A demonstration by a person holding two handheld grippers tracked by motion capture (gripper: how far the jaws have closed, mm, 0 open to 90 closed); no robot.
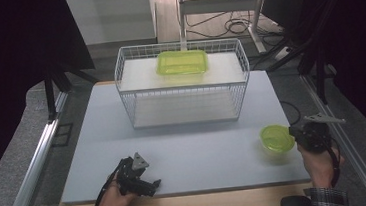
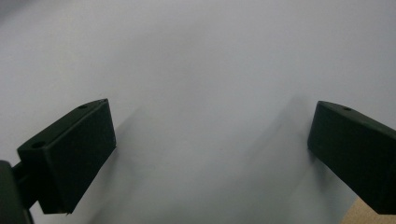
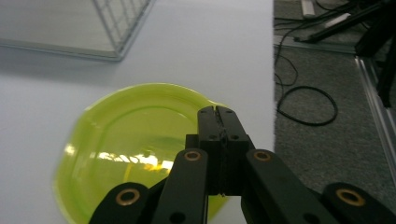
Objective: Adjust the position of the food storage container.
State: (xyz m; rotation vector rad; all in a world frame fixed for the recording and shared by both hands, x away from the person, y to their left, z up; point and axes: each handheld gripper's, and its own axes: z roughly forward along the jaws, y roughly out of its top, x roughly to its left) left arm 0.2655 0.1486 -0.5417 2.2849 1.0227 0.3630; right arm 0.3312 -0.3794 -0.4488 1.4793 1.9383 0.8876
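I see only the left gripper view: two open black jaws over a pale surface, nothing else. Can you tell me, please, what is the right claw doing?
Observer: The right claw is shut at the rim of a round green bowl; it seems to pinch that rim.
Operator: Where does this bowl stand?
Observer: On the grey mat, near its front right corner.
Operator: Is there any other container?
Observer: Yes, a green rectangular tray lies on the top shelf of a white wire rack at the back of the mat.
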